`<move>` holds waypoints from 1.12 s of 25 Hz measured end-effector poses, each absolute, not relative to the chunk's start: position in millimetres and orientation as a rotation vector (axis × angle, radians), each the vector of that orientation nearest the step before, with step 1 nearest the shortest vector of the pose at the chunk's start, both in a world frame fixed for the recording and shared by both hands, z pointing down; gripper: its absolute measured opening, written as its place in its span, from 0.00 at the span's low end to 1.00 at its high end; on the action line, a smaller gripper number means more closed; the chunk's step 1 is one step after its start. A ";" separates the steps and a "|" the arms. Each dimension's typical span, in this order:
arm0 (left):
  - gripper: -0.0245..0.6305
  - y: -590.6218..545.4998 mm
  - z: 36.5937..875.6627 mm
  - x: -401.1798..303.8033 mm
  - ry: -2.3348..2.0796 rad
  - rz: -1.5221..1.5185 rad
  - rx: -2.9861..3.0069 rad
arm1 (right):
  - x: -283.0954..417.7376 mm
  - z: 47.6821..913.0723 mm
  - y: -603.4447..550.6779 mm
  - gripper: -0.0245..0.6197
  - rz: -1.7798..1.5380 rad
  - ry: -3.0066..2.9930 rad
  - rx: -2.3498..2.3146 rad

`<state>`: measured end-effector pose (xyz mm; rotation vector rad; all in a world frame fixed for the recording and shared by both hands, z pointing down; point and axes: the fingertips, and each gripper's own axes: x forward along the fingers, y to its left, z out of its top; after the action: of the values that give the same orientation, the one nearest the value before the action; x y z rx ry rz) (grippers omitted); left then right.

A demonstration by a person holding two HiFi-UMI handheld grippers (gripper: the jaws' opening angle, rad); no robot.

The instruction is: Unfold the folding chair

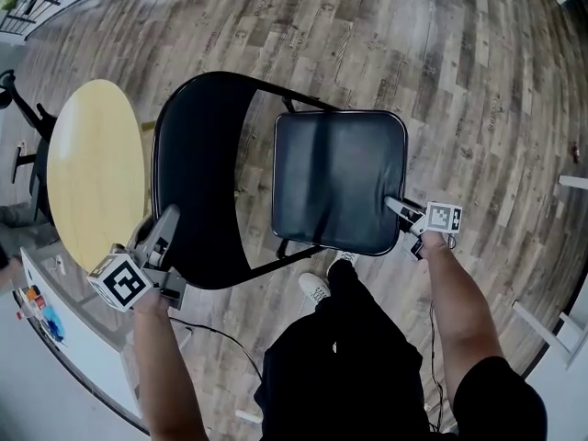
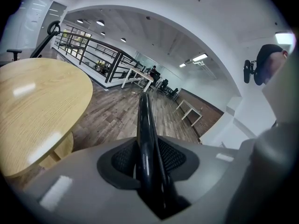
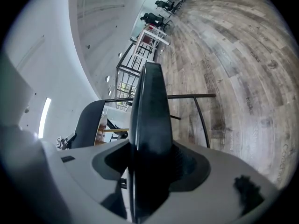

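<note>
Folding chair [image 1: 197, 154] of black metal is seen standing on the plank floor [image 1: 441, 62] just beside the round wooden table [image 1: 96, 168]. Its seat [image 1: 340, 182] is on the side away from the table and is already swung almost flat. The opening step is judged nearly done. The backrest rim [image 2: 145, 125] nearest the table is pinched by the left gripper [image 1: 168, 223]. The seat's edge farthest from the table is clamped by the right gripper [image 1: 397, 208]. Next, the seat is to be pressed fully down while the backrest is steadied, then both grips loosened. No container is seen.
</note>
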<state>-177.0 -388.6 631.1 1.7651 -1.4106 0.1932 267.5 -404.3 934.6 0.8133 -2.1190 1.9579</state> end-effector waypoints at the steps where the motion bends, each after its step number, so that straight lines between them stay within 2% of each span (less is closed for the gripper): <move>1: 0.23 -388.5 631.7 -177.1 -1.410 0.194 1.765 | 268.3 936.0 -404.1 0.41 1.961 -2.122 0.811; 20: 0.23 -383.8 665.0 -178.4 -1.374 0.142 1.769 | 293.4 971.8 -406.5 0.42 1.958 -2.202 0.816; 28: 0.23 -390.6 678.3 -134.5 -1.360 0.133 1.766 | 347.7 1012.2 -408.0 0.43 2.007 -2.163 0.871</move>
<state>-134.5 -390.6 678.3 1.7665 -1.3603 0.1331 347.7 -408.0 1012.2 0.8708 -2.1633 2.0071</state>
